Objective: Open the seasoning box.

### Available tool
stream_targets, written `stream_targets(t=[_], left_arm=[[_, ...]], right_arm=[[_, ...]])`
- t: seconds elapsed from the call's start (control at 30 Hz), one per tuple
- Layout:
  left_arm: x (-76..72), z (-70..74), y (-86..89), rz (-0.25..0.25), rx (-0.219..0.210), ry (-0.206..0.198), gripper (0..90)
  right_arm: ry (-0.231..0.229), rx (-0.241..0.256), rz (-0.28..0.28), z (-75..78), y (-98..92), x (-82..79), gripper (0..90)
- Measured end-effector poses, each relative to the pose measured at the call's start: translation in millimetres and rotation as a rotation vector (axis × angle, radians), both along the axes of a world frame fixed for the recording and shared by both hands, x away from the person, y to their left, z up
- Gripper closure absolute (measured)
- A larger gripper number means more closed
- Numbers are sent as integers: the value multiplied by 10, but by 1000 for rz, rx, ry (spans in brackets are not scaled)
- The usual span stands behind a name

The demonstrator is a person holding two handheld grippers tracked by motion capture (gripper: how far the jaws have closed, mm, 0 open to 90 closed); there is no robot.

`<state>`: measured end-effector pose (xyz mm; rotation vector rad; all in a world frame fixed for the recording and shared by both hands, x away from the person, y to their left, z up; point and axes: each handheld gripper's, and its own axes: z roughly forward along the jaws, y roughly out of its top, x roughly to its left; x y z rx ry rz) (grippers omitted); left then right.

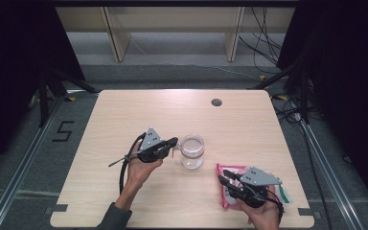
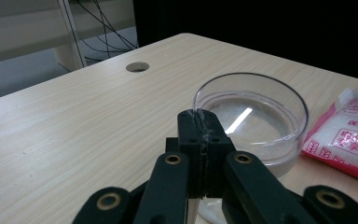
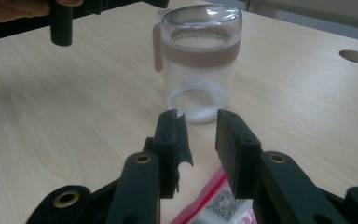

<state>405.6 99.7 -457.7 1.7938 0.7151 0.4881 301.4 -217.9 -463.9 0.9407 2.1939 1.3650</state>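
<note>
High view showed the left gripper (image 1: 171,143) closed on the small tab at the rim of the clear jar (image 1: 192,151), which stood upright near the middle of the worktop (image 1: 124,110); that grip looked meant to steady the jar or work its lid. Left gripper view confirmed the jaws pressed together at the rim. The right gripper (image 1: 226,178), jaws parted and holding nothing, hovered over the pink-edged sachet (image 1: 229,168) lying flat near the worktop's near right corner, seemingly ready to pick it up, well apart from the jar.
</note>
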Motion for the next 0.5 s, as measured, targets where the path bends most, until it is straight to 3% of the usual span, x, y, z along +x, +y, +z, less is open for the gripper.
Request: stream_targets(t=[0.2,0.5], left_arm=[[4,-28,14,4,9,3,889],[14,-50,26,4,-9,8,886]], right_arm=[[-5,22,-18,16,125,176,749],[-24,6,-14,22,250,354,869]])
